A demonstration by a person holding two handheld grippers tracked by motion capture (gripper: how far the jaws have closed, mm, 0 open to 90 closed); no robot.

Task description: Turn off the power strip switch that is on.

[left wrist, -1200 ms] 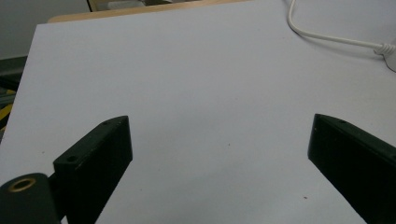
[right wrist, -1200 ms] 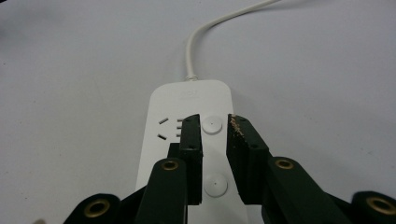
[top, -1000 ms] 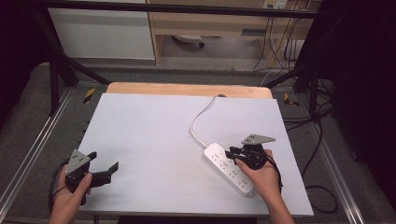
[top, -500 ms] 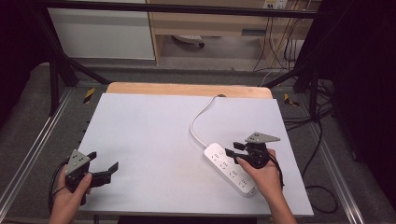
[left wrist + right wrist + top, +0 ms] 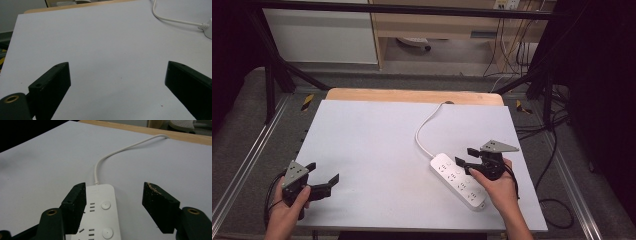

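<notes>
One thing in hand: the white power strip (image 5: 458, 180), which lies flat and slantwise on the right half of the surface (image 5: 377, 145), just in front of your right hand (image 5: 497, 187).
Power strip, close up: in the right gripper view the power strip (image 5: 101, 207) shows round buttons and slotted sockets, and its near part sits between the two black jaws.
Cord: the white cord (image 5: 424, 130) leaves the far end of the strip, bends left, then curves back toward the far edge of the surface; the right gripper view shows the cord (image 5: 117, 151) running up to the wooden rim.
Right tool: your right tool (image 5: 466, 156) stands apart at the jaws, which have just been opening; one jaw lies against the strip's side, the other is clear of it, so nothing is clamped.
Left tool: your left tool (image 5: 324, 175) rests at the near left corner of the surface, well apart from the strip, jaws spread wide over bare white.
Left hand: your left hand (image 5: 287, 212) grips the body of that tool.
</notes>
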